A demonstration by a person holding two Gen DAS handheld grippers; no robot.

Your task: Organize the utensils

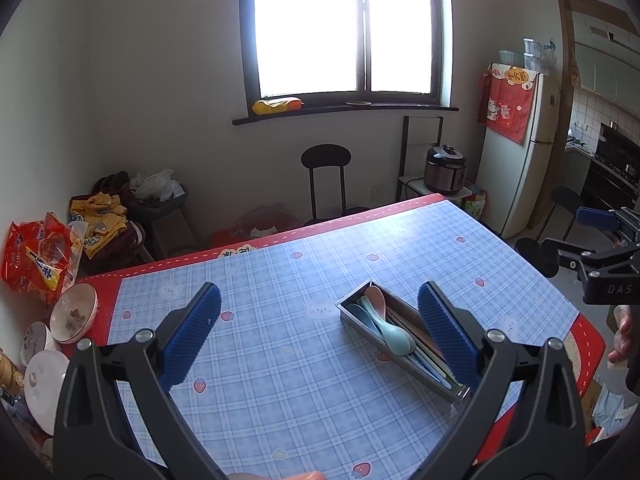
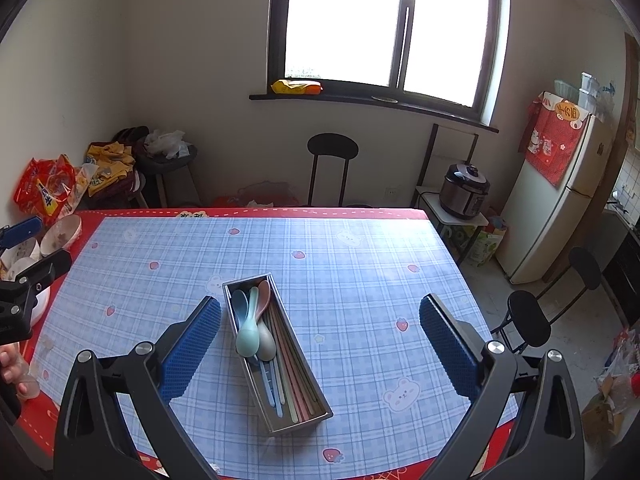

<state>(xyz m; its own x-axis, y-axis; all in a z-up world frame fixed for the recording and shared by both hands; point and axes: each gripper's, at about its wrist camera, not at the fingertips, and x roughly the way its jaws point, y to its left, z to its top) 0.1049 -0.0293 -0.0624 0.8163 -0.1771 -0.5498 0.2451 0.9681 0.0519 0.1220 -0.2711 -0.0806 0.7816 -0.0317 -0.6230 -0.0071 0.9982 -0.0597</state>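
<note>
Checked table (image 2: pixel 360 248): one tray (image 2: pixel 256 384), three spoons (image 2: pixel 248 336).

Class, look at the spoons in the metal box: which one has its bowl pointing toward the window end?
The pink spoon. Its bowl sits at the far end of the metal box, while the other spoons' bowls lie mid-box.

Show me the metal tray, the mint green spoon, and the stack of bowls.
metal tray (image 2: pixel 236 322): right wrist view, left wall.
mint green spoon (image 2: pixel 247 340): right wrist view, bowl.
stack of bowls (image 1: pixel 74 312): left wrist view, top bowl's inside.
</note>
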